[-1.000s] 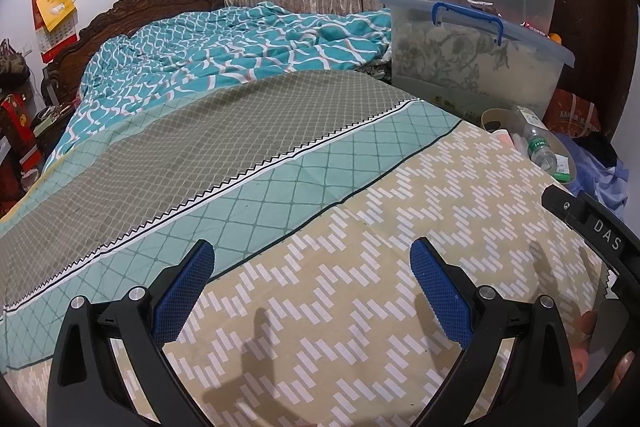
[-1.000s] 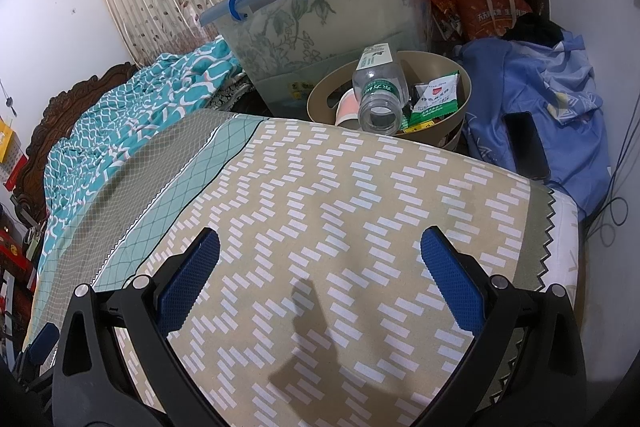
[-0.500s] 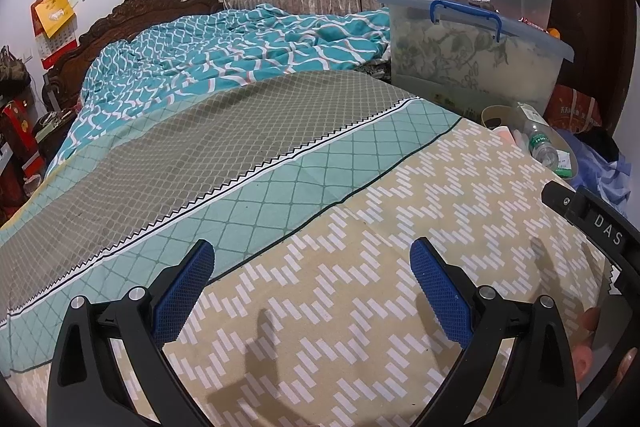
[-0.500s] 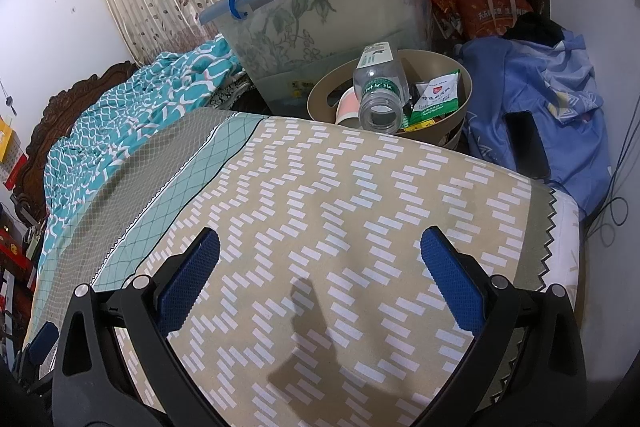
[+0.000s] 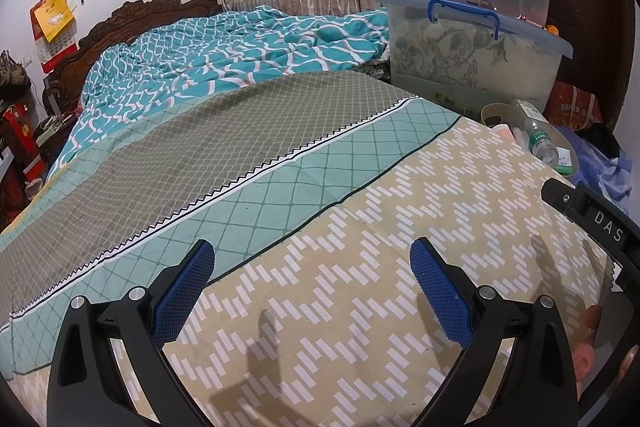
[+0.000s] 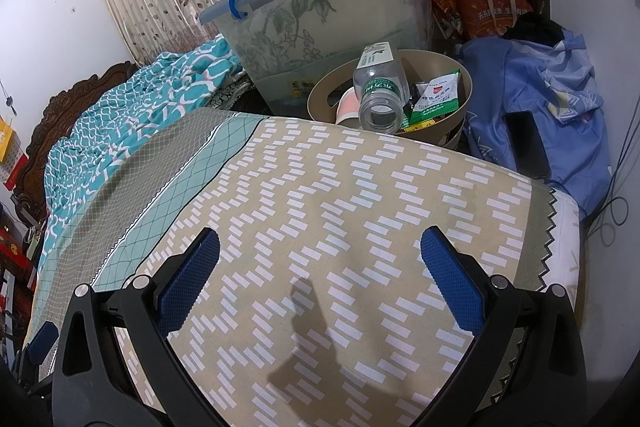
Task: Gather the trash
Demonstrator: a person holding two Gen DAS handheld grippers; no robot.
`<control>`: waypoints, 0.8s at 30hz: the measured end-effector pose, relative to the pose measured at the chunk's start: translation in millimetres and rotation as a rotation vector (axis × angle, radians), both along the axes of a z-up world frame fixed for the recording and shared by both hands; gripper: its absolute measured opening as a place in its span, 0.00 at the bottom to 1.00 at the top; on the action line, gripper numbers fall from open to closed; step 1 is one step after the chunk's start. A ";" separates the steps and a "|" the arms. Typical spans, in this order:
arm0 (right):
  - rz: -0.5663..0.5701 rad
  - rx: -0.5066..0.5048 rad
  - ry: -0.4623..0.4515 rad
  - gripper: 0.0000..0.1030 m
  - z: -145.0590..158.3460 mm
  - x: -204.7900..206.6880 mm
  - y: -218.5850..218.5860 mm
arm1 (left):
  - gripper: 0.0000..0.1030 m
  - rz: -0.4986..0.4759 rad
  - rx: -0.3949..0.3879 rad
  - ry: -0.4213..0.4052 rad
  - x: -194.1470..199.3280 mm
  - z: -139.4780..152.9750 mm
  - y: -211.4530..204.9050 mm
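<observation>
A tan round trash bin (image 6: 460, 75) stands beyond the far edge of the bed. It holds a clear plastic bottle (image 6: 380, 91), a pink paper cup (image 6: 347, 107) and a green-white wrapper (image 6: 436, 95). The bin also shows in the left wrist view (image 5: 490, 113), with the bottle (image 5: 538, 139) in it. My right gripper (image 6: 320, 267) is open and empty above the patterned bedsheet (image 6: 320, 195), short of the bin. My left gripper (image 5: 312, 279) is open and empty above the bedsheet (image 5: 360, 227), to the left of the right gripper's body (image 5: 592, 219).
A clear storage box with blue handles (image 6: 320, 11) stands behind the bin, with a second tub stacked on it. A blue garment (image 6: 540, 99) with a black phone (image 6: 526, 143) lies right of the bin. A teal quilt (image 5: 224, 67) covers the far bed.
The left wrist view has shifted slightly so the bin sits a little lower and further left. The right gripper has not visibly moved. Both stay open.
</observation>
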State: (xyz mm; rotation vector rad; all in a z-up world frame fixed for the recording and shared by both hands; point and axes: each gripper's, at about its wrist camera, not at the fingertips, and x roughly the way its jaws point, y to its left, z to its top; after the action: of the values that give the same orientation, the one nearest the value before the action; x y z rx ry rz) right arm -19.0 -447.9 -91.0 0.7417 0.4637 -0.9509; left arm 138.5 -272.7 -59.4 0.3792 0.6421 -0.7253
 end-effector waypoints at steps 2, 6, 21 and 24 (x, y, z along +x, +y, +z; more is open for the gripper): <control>0.000 0.000 0.000 0.97 0.0 0.1 0.3 | 0.92 0.000 0.001 0.000 -0.3 0.1 -0.8; 0.000 0.000 0.000 0.97 0.1 0.2 0.4 | 0.92 -0.001 0.002 -0.001 -0.1 -0.1 -0.7; 0.000 0.001 0.000 0.97 0.4 0.3 0.0 | 0.92 -0.001 0.003 -0.002 -1.2 -0.4 -3.4; 0.001 0.001 0.000 0.97 0.4 0.4 -0.1 | 0.92 -0.002 0.004 -0.001 -0.3 -0.5 -2.1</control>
State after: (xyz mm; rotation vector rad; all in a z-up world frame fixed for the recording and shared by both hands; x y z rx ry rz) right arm -18.6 -448.0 -90.6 0.7420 0.4645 -0.9502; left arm 138.2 -274.8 -60.0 0.3839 0.6427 -0.7255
